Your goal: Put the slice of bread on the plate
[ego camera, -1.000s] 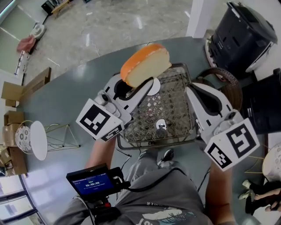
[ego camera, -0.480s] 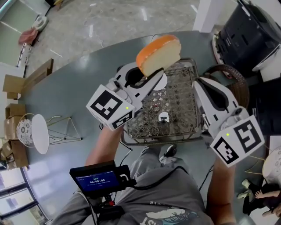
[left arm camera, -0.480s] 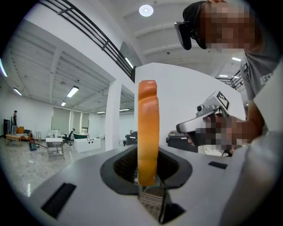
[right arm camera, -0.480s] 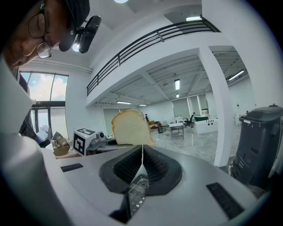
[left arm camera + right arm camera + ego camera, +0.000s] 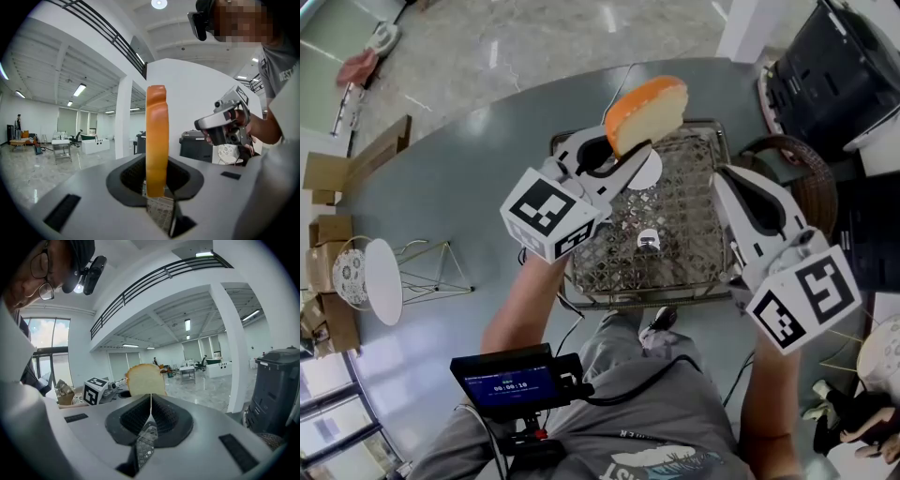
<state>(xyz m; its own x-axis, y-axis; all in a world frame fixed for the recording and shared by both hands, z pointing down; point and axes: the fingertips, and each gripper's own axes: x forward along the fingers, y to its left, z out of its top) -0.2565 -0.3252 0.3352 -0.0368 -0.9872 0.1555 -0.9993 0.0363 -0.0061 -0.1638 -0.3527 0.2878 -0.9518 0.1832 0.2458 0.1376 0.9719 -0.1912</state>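
From the head view, the left gripper (image 5: 628, 157) reaches out over the grey desk (image 5: 459, 187) and holds the slice of bread (image 5: 647, 111) by its lower edge. The slice is lifted clear above the far end of a wire basket (image 5: 684, 230) that sits on the desk. Just beneath the gripper's tips, inside the basket, lies a white round disc (image 5: 647, 174) that may be the plate; the gripper covers part of it. The right gripper (image 5: 724, 183) hovers over the basket's right side, with a brown wicker basket (image 5: 792, 173) and a black bin (image 5: 830, 75) beyond it. In the left gripper view, the slice of bread (image 5: 157, 136) stands upright and edge-on, with its orange crust towards the camera. The left gripper (image 5: 157, 190) is narrowed onto it, and the jaws press its bottom part from both sides. To the right, a hand (image 5: 243, 126) carries the right gripper (image 5: 220, 123). In the right gripper view, the right gripper (image 5: 150, 416) has its jaws together along a thin seam, with nothing between them. Beyond its tips the slice of bread (image 5: 145, 379) shows face-on, pale with a brown rim. The left gripper's marker cube (image 5: 96, 390) sits to the slice's left.
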